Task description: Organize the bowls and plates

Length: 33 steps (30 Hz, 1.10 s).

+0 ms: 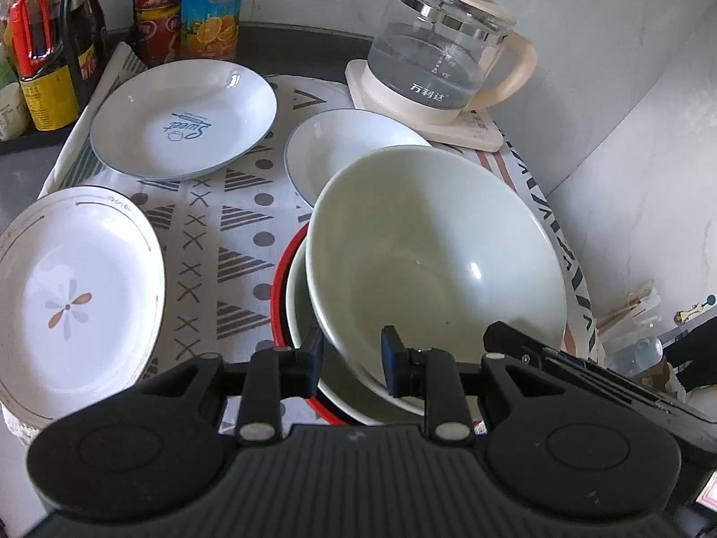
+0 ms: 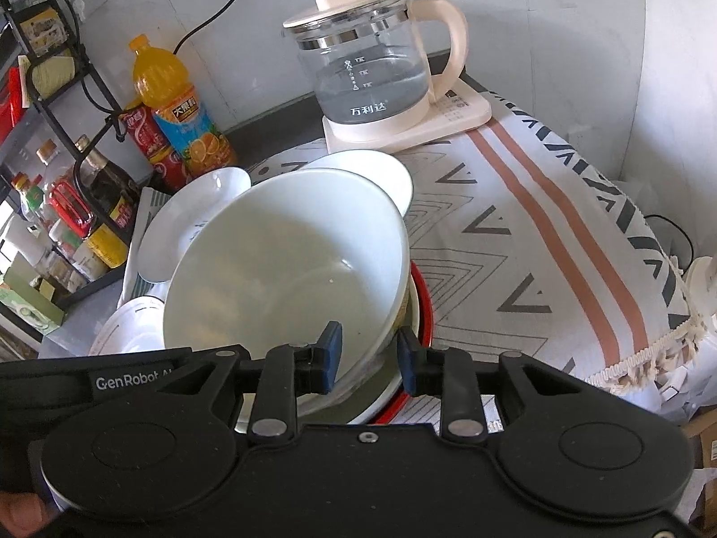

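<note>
A large pale green bowl (image 1: 430, 260) sits tilted in a stack of a second pale bowl (image 1: 298, 314) and a red-rimmed bowl (image 1: 280, 278). My left gripper (image 1: 352, 361) has its jaws around the big bowl's near rim. My right gripper (image 2: 369, 358) also straddles that bowl's (image 2: 287, 260) rim, with the red-rimmed bowl (image 2: 423, 305) below. A "Sweet" plate (image 1: 183, 119), a flower plate (image 1: 76, 296) and a blue-rimmed plate (image 1: 345, 143) lie on the patterned cloth.
A glass kettle (image 1: 441, 58) on its cream base stands at the back right. Drink and sauce bottles (image 1: 210, 4) and a black rack (image 2: 49, 89) line the back left. A wall (image 1: 627, 179) stands close on the right. The cloth (image 2: 537, 246) hangs over the right edge.
</note>
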{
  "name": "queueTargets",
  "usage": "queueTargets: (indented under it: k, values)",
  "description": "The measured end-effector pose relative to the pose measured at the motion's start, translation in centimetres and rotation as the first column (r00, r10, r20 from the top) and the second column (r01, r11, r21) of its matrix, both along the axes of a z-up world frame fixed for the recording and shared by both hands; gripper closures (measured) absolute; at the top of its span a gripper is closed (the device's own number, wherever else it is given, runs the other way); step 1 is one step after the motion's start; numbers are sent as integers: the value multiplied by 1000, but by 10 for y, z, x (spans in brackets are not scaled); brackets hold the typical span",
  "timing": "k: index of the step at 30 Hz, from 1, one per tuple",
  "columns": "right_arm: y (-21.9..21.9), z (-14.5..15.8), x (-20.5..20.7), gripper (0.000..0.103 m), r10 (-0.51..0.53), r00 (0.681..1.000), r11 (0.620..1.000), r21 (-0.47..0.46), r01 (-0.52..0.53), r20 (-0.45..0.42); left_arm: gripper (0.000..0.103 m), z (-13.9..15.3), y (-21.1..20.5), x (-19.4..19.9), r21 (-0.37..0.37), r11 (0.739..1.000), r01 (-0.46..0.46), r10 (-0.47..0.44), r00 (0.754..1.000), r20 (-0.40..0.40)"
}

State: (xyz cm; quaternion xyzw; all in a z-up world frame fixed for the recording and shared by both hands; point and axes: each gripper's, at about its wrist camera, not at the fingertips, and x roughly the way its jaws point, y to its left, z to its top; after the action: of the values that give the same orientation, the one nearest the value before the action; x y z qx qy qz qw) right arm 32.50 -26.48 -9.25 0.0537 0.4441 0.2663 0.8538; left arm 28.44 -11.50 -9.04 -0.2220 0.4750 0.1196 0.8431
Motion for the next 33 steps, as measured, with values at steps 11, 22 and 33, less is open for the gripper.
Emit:
queueTargets:
  k: [11, 22, 33]
  values:
    - [-3, 1, 1, 71, 2, 1000, 1000, 6, -1, -23, 75, 5, 1, 2, 15, 1000, -24, 24, 1000, -13]
    - [-15, 13, -8, 47, -15, 999, 1000, 14, 14, 32, 74, 14, 0, -3, 55, 998, -30, 31, 1000, -7]
    - [-11, 31, -29, 22, 25, 996, 998, 59, -30, 85, 42, 38, 7, -33, 77, 993, -92, 88, 994, 59]
